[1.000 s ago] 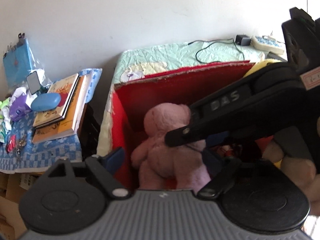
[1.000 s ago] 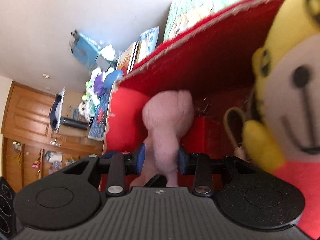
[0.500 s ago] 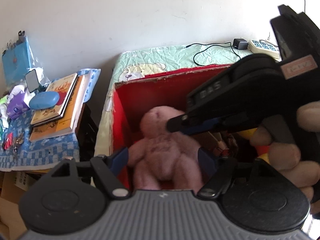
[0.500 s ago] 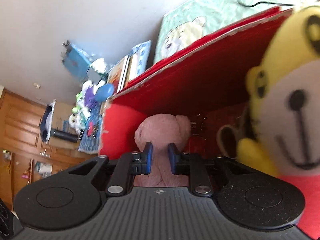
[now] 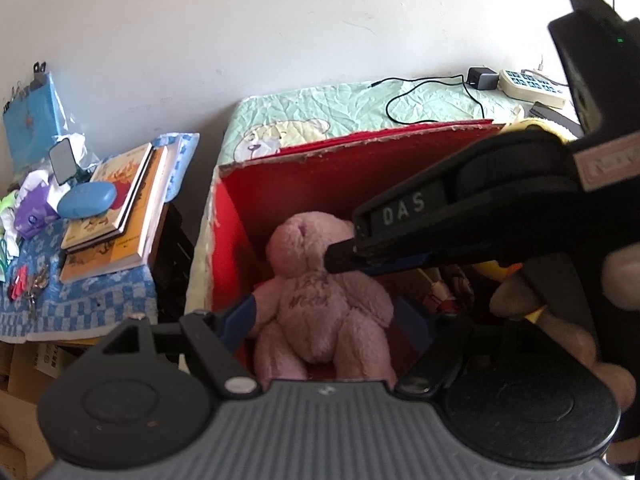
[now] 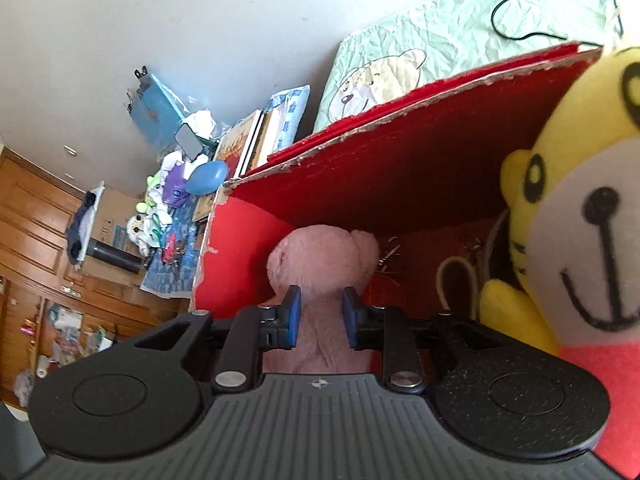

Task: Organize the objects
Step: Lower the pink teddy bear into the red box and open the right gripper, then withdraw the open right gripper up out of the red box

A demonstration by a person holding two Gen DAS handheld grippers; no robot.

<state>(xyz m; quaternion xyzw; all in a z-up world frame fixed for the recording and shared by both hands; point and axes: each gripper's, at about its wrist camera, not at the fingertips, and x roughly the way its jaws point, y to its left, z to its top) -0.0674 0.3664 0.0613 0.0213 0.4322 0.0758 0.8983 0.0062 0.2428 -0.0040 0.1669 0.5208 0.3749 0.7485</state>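
Observation:
A pink teddy bear sits in the left end of a red box, belly towards the left wrist view. My right gripper reaches in from the right and is shut on the bear's neck; in its own view the right gripper has both blue pads pressed into the pink teddy bear. My left gripper straddles the bear's body with its jaws opening, and a gap shows at the right pad. A yellow tiger plush fills the right end of the red box.
A side table with a blue checked cloth stands left of the box, carrying stacked books, a blue case and small clutter. Behind lies a green quilt with a black cable and power strip. A person's hand holds the right gripper.
The right gripper's jaws closed from a wider stand onto the bear's neck. The left jaws narrowed around the bear. The bear turned and settled lower in the box.

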